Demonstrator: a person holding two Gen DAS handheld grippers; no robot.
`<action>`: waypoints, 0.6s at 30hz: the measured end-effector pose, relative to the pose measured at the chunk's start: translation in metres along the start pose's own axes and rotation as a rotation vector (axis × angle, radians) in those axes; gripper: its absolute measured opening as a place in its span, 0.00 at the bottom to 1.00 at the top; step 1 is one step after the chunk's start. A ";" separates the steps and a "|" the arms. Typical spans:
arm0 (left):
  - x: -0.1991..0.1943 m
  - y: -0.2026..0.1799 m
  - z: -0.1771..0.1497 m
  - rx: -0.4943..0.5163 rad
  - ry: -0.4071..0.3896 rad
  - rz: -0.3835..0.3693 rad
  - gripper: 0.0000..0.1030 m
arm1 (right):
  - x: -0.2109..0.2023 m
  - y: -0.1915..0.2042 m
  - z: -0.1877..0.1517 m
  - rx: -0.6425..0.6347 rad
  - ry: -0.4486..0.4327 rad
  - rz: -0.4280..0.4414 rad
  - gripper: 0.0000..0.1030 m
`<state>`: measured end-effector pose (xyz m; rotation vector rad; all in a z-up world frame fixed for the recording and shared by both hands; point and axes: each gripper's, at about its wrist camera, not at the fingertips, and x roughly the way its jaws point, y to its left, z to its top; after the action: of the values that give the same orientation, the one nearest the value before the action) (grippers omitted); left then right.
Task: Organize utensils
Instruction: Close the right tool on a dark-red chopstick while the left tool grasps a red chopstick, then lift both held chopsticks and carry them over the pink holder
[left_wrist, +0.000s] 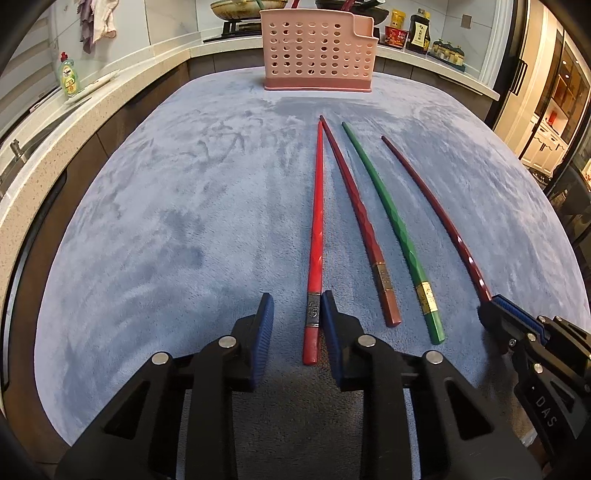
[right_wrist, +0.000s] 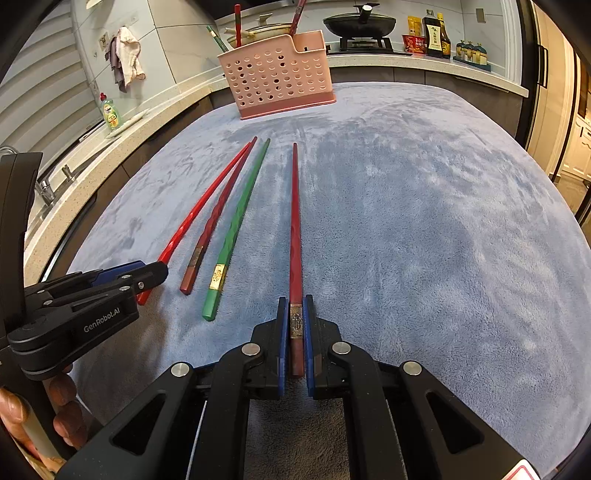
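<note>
Over blue cloth: left tongs (left_wrist: 295, 314) straddle red chopstick (left_wrist: 316, 229), unclamped; right tongs (right_wrist: 296, 317) grip maroon chopstick (right_wrist: 295, 236).

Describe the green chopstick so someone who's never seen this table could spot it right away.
On the blue cloth, four chopsticks lie fanned out before the pink basket. The green chopstick is third from the left, untouched by either gripper. It is the only green one; the rest are red or maroon.
</note>
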<state>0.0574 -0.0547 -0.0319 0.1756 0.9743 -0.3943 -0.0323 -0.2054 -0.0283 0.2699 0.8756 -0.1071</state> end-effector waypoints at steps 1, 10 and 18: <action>0.000 0.000 0.000 -0.001 0.000 0.001 0.20 | 0.000 0.000 0.000 0.000 0.000 0.000 0.07; 0.000 0.005 0.003 -0.016 0.016 -0.018 0.11 | -0.003 0.002 0.001 -0.003 -0.001 0.008 0.07; -0.014 0.020 0.020 -0.060 0.009 -0.062 0.08 | -0.035 -0.001 0.025 0.006 -0.072 0.035 0.07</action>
<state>0.0738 -0.0392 -0.0099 0.0935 1.0011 -0.4210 -0.0359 -0.2142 0.0137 0.2855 0.7992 -0.0861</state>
